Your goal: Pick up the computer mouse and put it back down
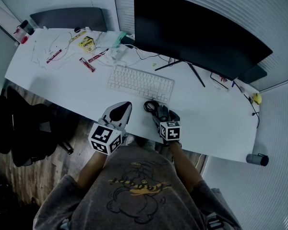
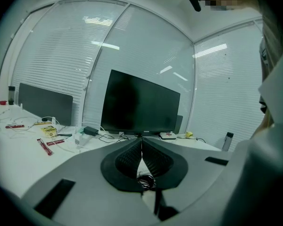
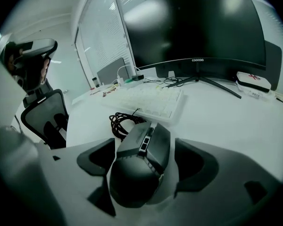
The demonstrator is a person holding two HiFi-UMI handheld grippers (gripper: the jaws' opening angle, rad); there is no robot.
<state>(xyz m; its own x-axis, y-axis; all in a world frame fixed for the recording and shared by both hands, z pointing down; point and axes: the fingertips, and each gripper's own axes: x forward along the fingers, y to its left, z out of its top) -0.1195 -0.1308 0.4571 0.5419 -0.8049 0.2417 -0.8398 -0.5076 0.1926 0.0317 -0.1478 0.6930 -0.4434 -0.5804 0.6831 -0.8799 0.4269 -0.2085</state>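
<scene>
A dark computer mouse (image 3: 141, 159) lies on the white desk (image 1: 57, 87) in front of the keyboard (image 1: 141, 83), its black cable (image 3: 122, 121) coiled just beyond it. My right gripper (image 3: 146, 147) reaches down over the mouse (image 1: 161, 110). Its jaws are open, one on each side of the mouse body, with a thin gap showing at both pads. In the head view the right gripper (image 1: 164, 115) covers most of the mouse. My left gripper (image 1: 121, 110) hovers at the desk's front edge, left of the mouse, shut and empty. In its own view the left gripper (image 2: 141, 142) has its pads meeting at the tips.
A large curved monitor (image 1: 197, 32) stands behind the white keyboard (image 3: 148, 100). Red packets (image 1: 87, 64), a yellow box (image 1: 86, 44) and loose wires lie at the far left. A black office chair (image 1: 24, 133) stands left of the person, and a grey bottle (image 1: 257, 159) at the desk's right corner.
</scene>
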